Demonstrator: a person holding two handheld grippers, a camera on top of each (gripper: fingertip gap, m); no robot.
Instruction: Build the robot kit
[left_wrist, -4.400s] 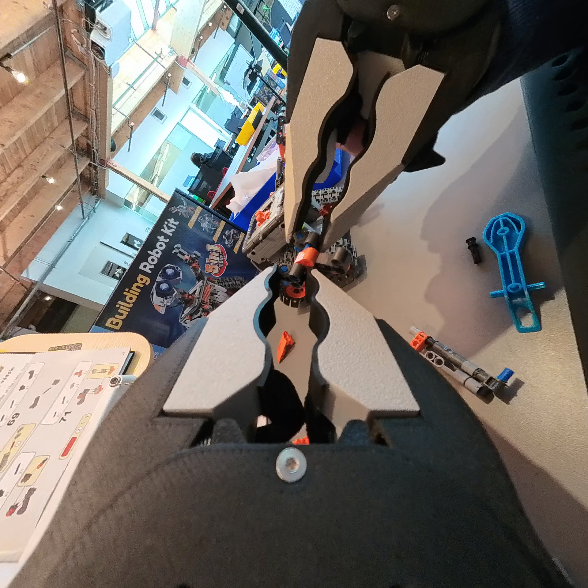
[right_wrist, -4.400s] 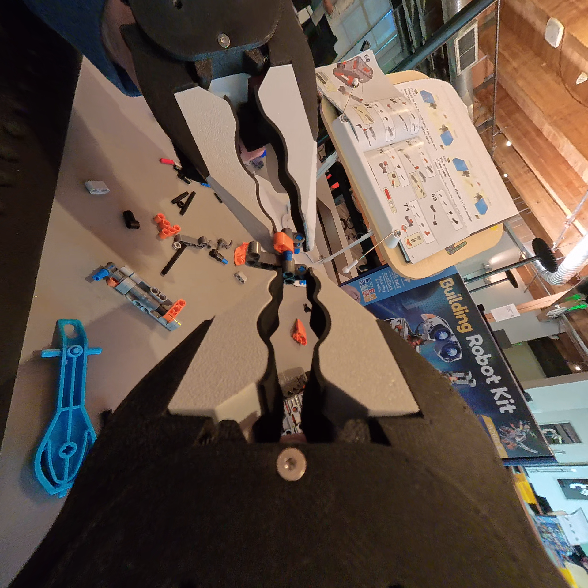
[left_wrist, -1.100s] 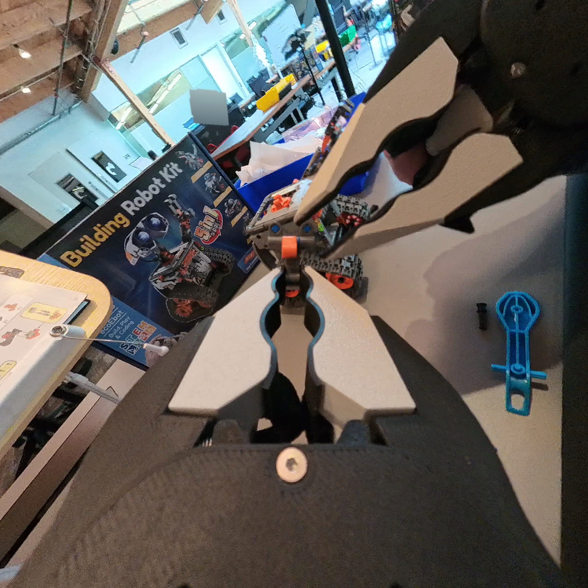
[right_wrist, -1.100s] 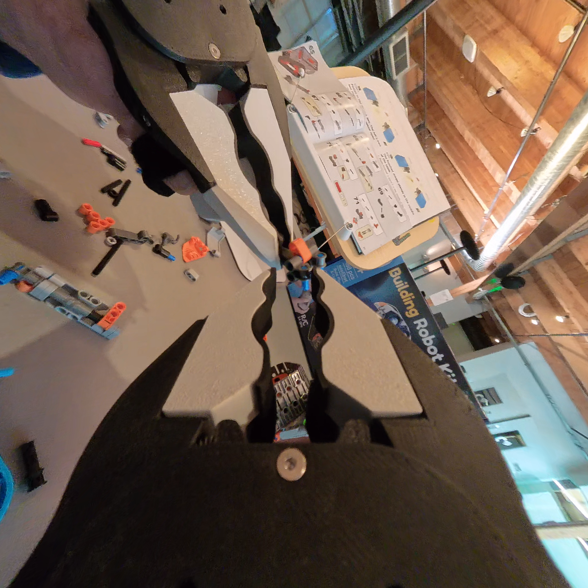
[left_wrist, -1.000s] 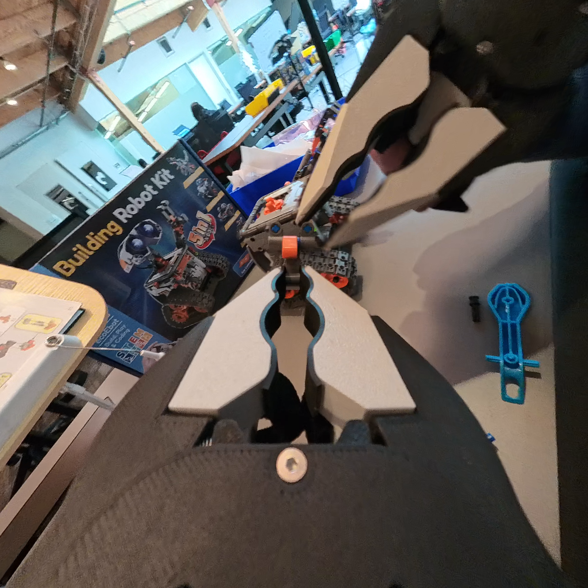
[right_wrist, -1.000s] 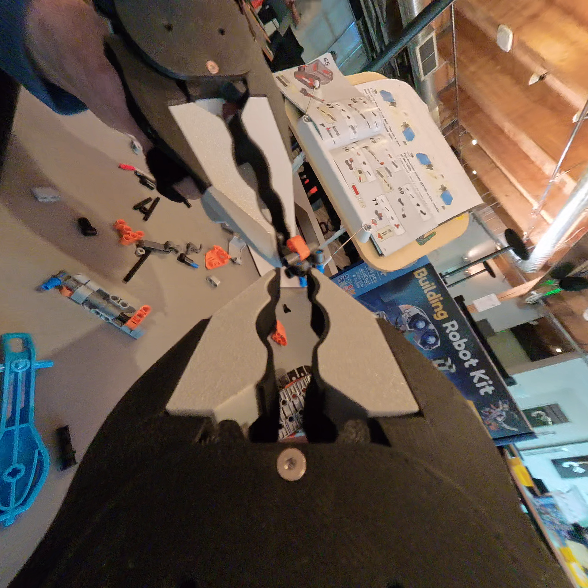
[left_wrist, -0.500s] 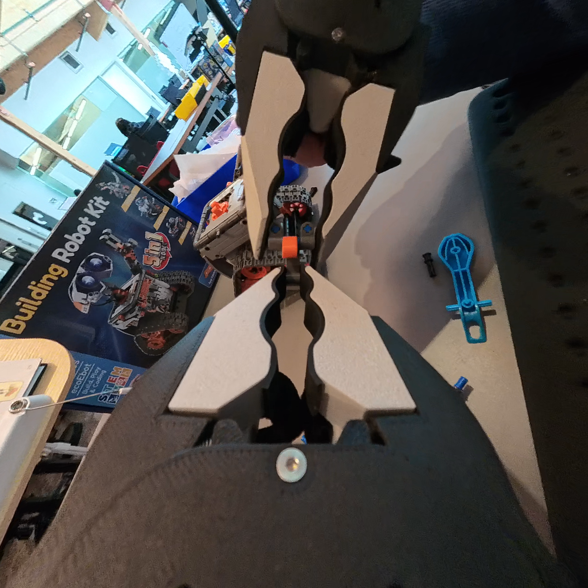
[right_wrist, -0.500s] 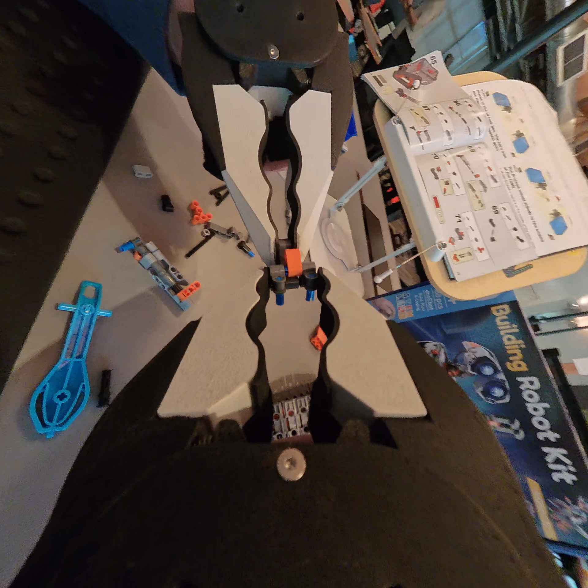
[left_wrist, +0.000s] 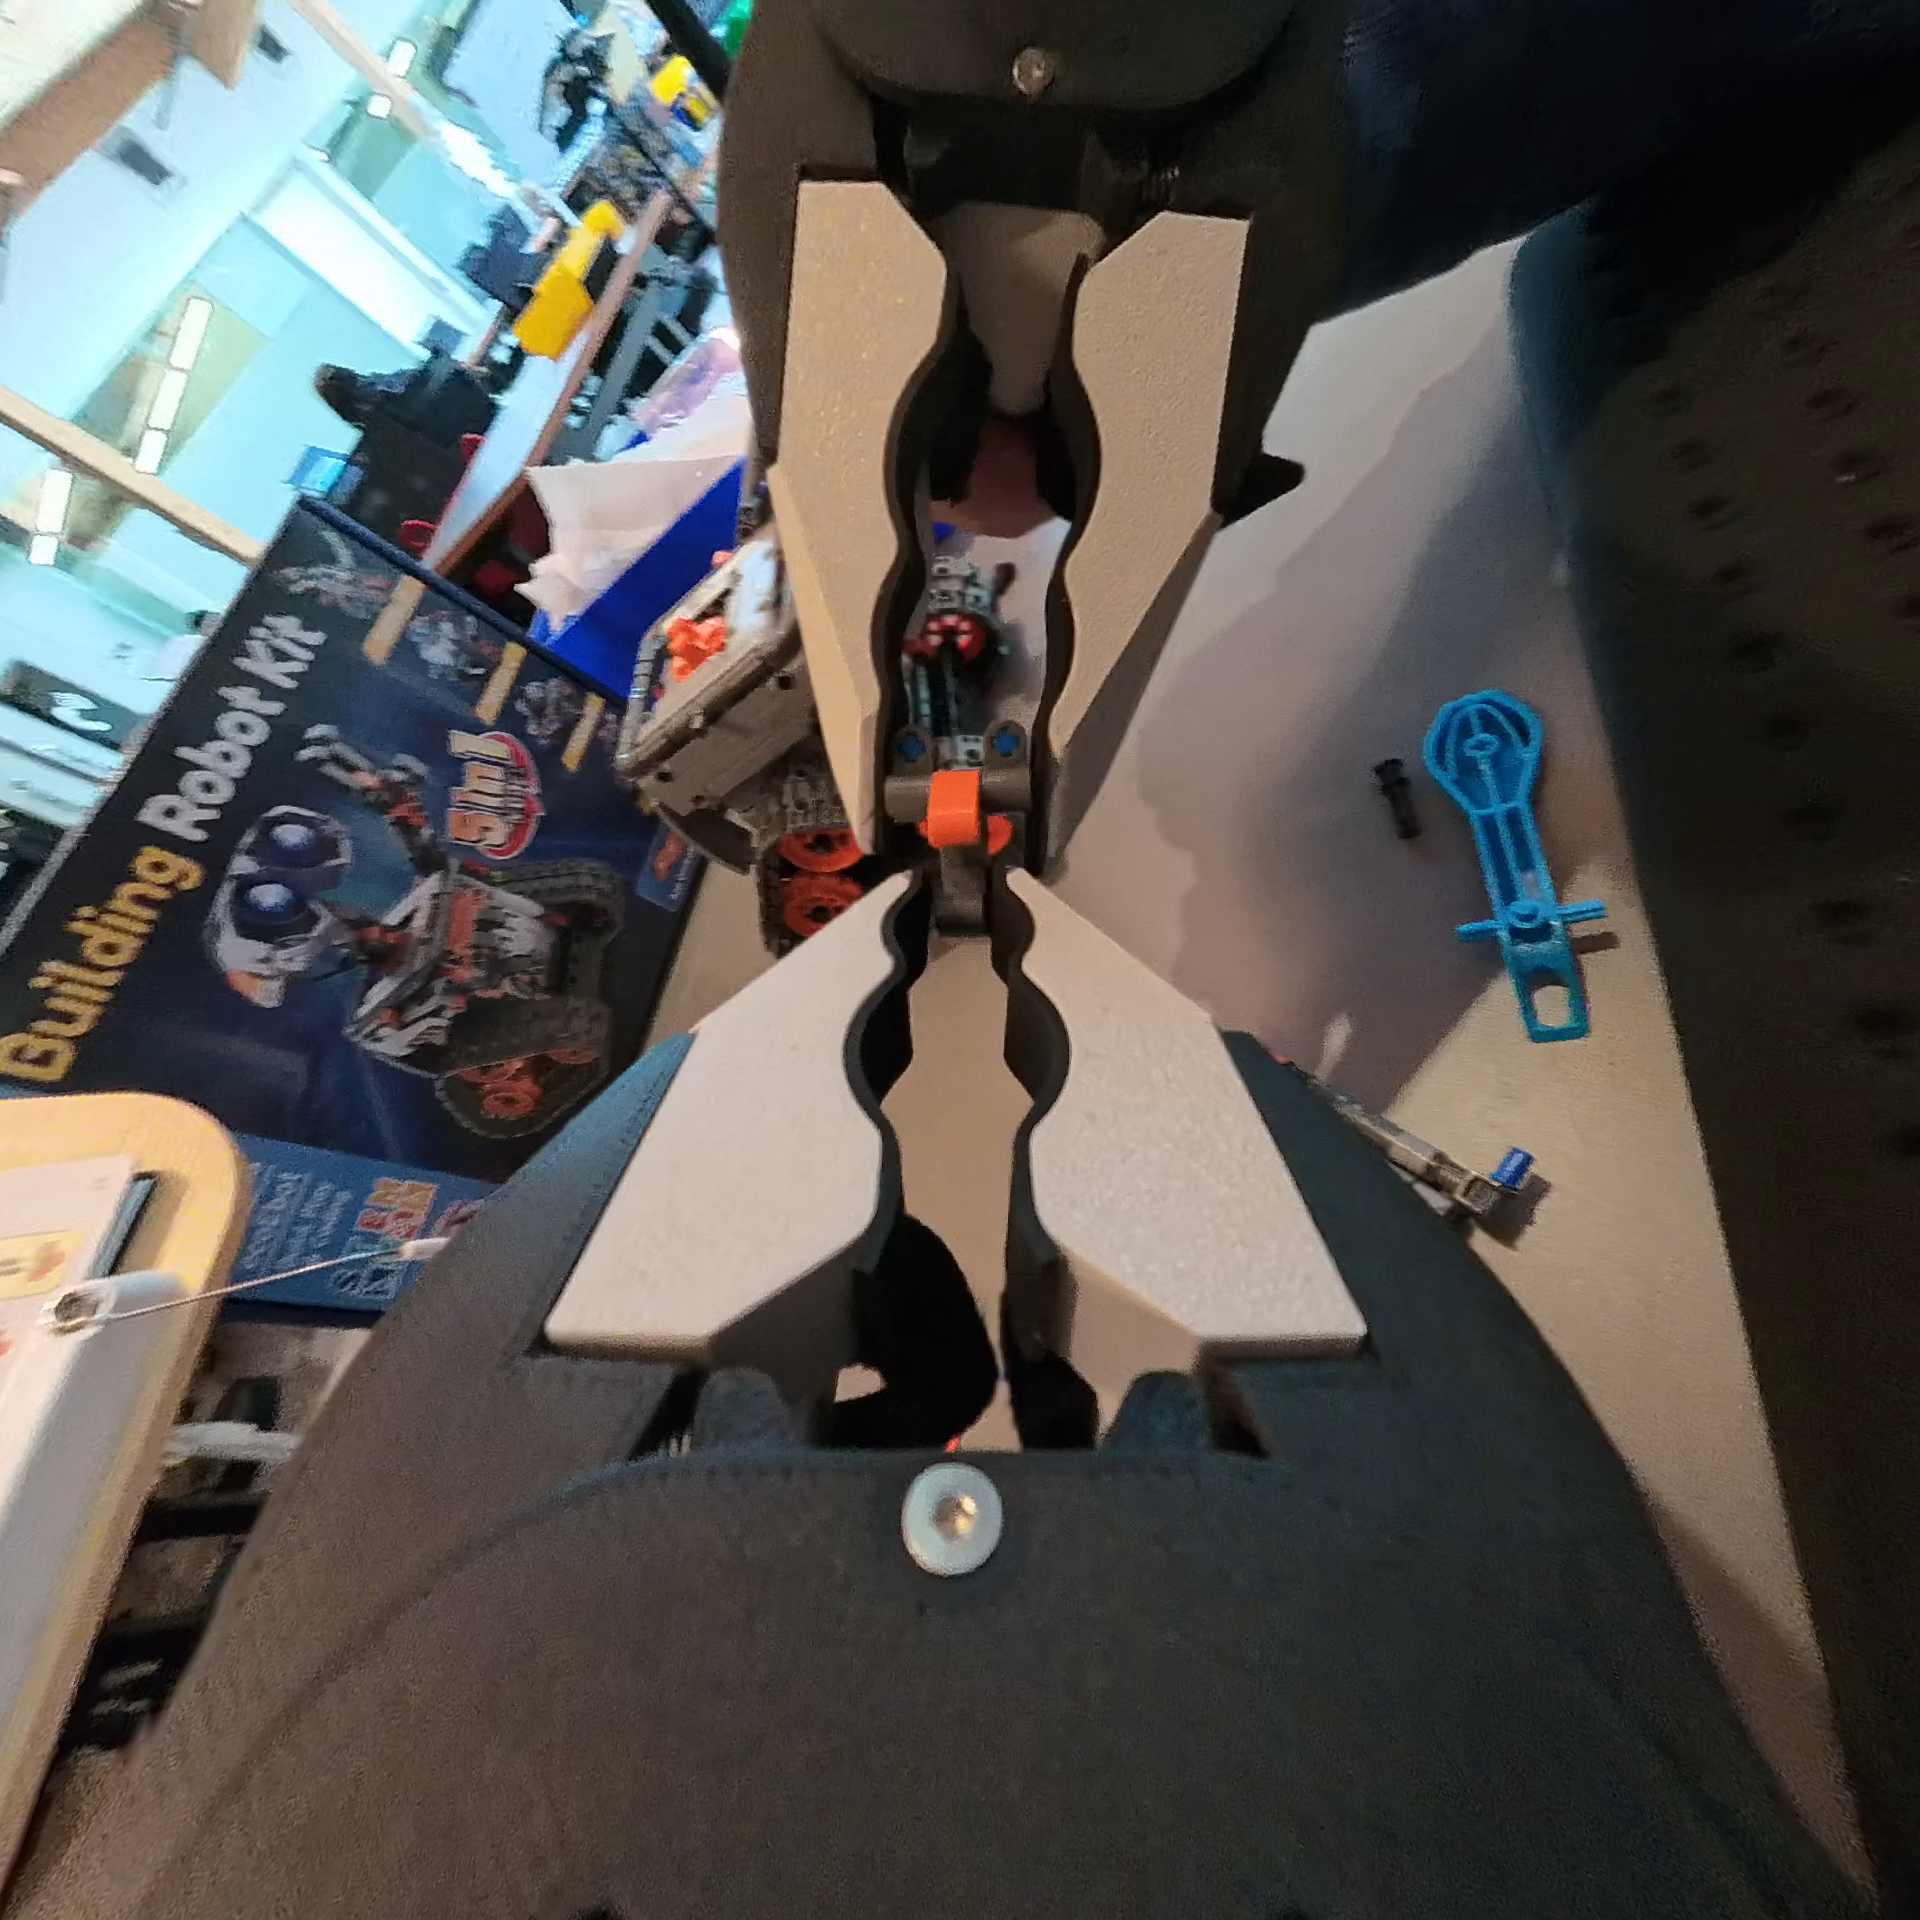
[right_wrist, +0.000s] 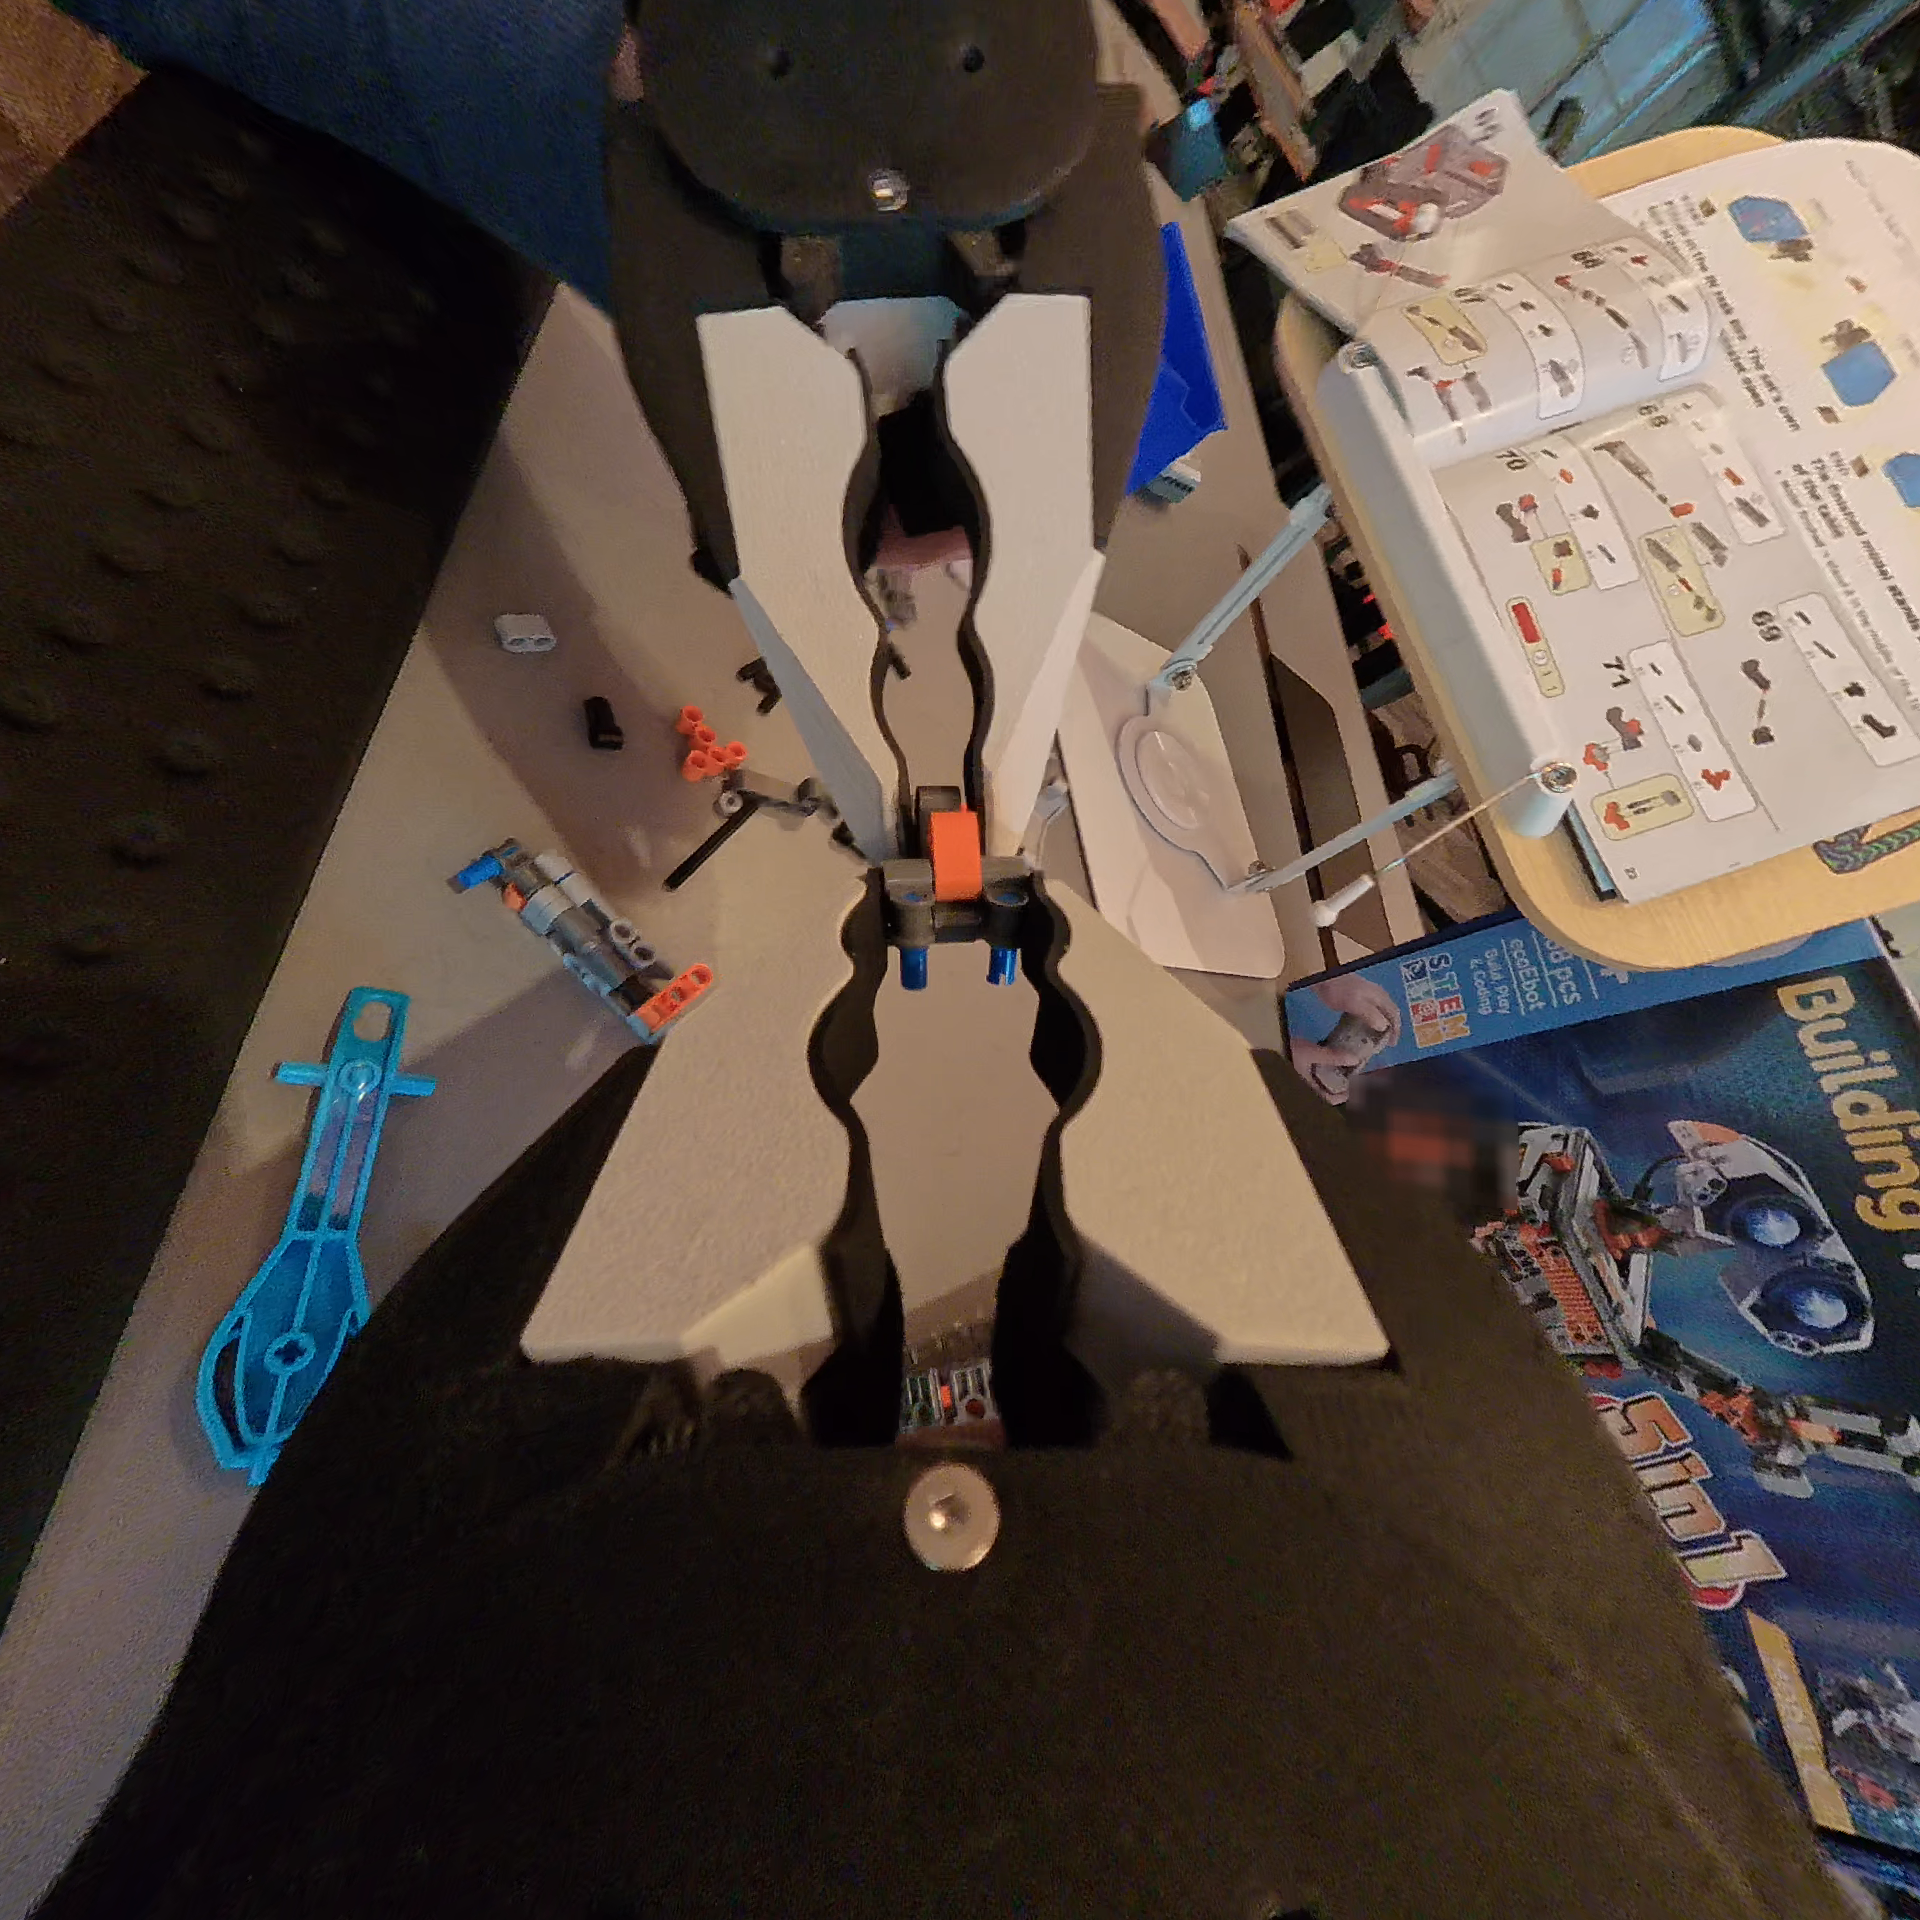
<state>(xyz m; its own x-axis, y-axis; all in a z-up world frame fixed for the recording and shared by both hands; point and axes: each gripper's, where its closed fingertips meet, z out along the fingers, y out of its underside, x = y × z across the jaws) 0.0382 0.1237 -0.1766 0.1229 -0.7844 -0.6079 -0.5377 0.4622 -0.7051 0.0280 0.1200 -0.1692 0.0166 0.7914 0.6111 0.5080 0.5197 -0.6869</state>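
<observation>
At frame centre, the left gripper (left_wrist: 959, 891) and right gripper (right_wrist: 954, 902) are facing tip to tip above the tabletop (left_wrist: 1299, 665), both jaws pinching one small grey piece (right_wrist: 948, 902) with an orange collar and two blue pins, one blue tool (right_wrist: 307, 1226) lying at lower left.

A small dark grey plastic brick assembly (right_wrist: 954, 894) with an orange block on top and two blue pins is held above the table, gripped at its stem by the left gripper (left_wrist: 961, 902) and at its crossbar by the right gripper (right_wrist: 954, 909), tip to tip.
</observation>
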